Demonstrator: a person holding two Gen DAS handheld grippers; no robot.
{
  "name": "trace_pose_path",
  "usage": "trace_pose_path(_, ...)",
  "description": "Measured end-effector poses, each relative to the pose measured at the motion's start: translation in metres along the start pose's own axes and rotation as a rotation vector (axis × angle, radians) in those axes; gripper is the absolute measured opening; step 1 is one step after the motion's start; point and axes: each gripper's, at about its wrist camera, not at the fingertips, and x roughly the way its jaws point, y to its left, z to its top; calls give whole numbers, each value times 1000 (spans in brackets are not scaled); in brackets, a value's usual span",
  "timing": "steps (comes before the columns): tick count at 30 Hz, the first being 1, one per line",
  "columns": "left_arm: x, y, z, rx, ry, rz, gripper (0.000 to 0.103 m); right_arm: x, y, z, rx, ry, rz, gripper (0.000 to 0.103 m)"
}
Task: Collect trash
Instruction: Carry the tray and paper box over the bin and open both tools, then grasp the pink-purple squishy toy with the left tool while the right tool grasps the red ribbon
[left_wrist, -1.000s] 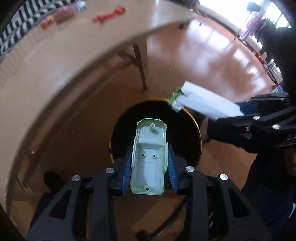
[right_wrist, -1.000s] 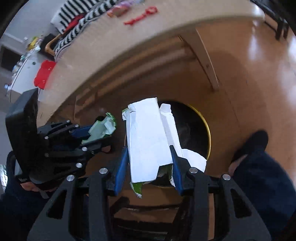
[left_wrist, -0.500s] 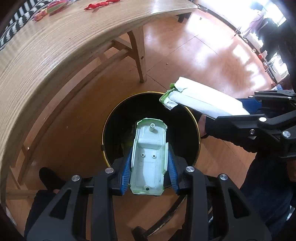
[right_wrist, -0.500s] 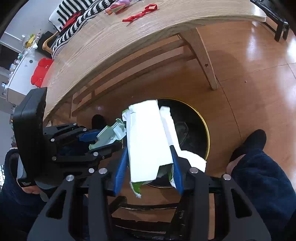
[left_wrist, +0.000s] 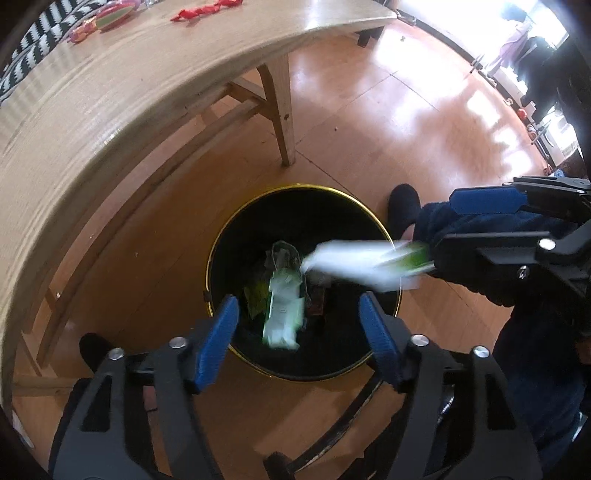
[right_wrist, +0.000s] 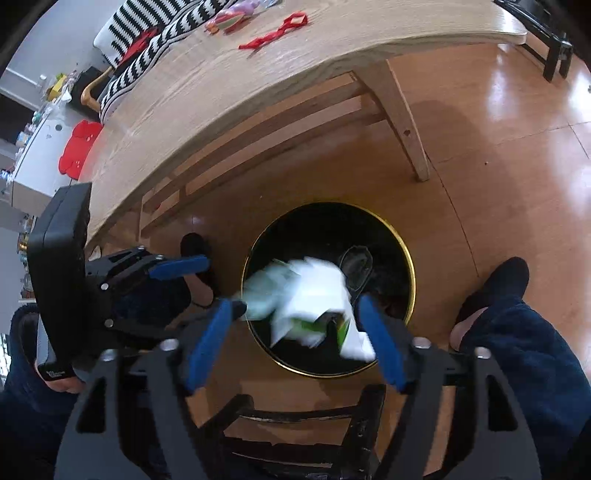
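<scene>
- The pale green plastic tray (left_wrist: 283, 309) is blurred and sits in the mouth of the bin, between the left gripper's fingers but touching neither pad.
- The white carton (right_wrist: 317, 302), with green at its torn end, is also blurred; it hangs over the bin opening between the right gripper's fingers, and contact with the pads cannot be confirmed.
- In the left wrist view the same carton appears as a white streak across the right side of the bin rim.
- The black bin (left_wrist: 221, 251) with a gold rim stands on the wooden floor (left_wrist: 388, 122), directly below both tools; crumpled wrappers lie at its bottom.
- The left gripper (left_wrist: 299, 325) points steeply down; its jaws have just been opening and stand well apart, with the tray in the gap.
- The right gripper (right_wrist: 295, 328) points steeply down; its jaws have just been opening and stand well apart, with the carton in the gap.
- The wooden table (right_wrist: 258, 85) stands beside the bin, one leg near the rim.
- A red ribbon (right_wrist: 275, 33) lies on the tabletop.
- Dark-blue trouser legs (right_wrist: 524, 354) and black socks flank the bin.
</scene>
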Motion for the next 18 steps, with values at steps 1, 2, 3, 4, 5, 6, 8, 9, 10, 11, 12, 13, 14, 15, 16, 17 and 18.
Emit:
trace_pose_path(1,0,0,0,1,0,3,68,0,0,0,3,0,1,72)
trace_pose_path(2,0,0,1,-1,-1,6,70,0,-1,0,5,1,2,72)
trace_pose_path(3,0,1,1,-4,0,7,70,1,-1,0,5,3,2,72)
trace_pose_path(4,1,1,0,-5,2,8,70,1,0,0,2,6,2,72)
trace_pose_path(5,1,1,0,-5,4,8,70,2,0,0,-2,7,3,73)
trace_pose_path(6,1,1,0,-4,5,8,70,2,1,0,-5,7,4,73)
trace_pose_path(8,1,0,0,-1,2,9,70,1,2,0,-10,6,5,74)
trace_pose_path(9,0,1,0,1,0,10,70,1,2,0,-11,3,4,75)
trace_pose_path(10,-1,0,1,4,-2,12,71,1,3,1,-12,-1,4,78)
trace_pose_path(11,-2,-1,1,8,-7,14,71,0,3,1,-14,-7,3,80)
trace_pose_path(12,-4,-1,1,10,-12,14,71,-2,4,2,-17,-16,-1,80)
trace_pose_path(13,-7,-1,3,11,-19,10,72,-5,5,3,-21,-30,-5,81)
trace_pose_path(14,-9,-1,4,10,-25,7,73,-7,5,4,-23,-45,-8,82)
trace_pose_path(15,-14,1,5,7,-36,1,74,-12,7,5,-23,-67,-7,83)
trace_pose_path(16,-22,4,8,-4,-58,-8,74,-15,7,7,-24,-83,-4,84)
trace_pose_path(17,-28,6,9,-13,-76,-14,76,-21,9,9,-29,-106,0,85)
trace_pose_path(18,-36,10,12,-23,-97,-20,77,-25,10,10,-31,-123,2,85)
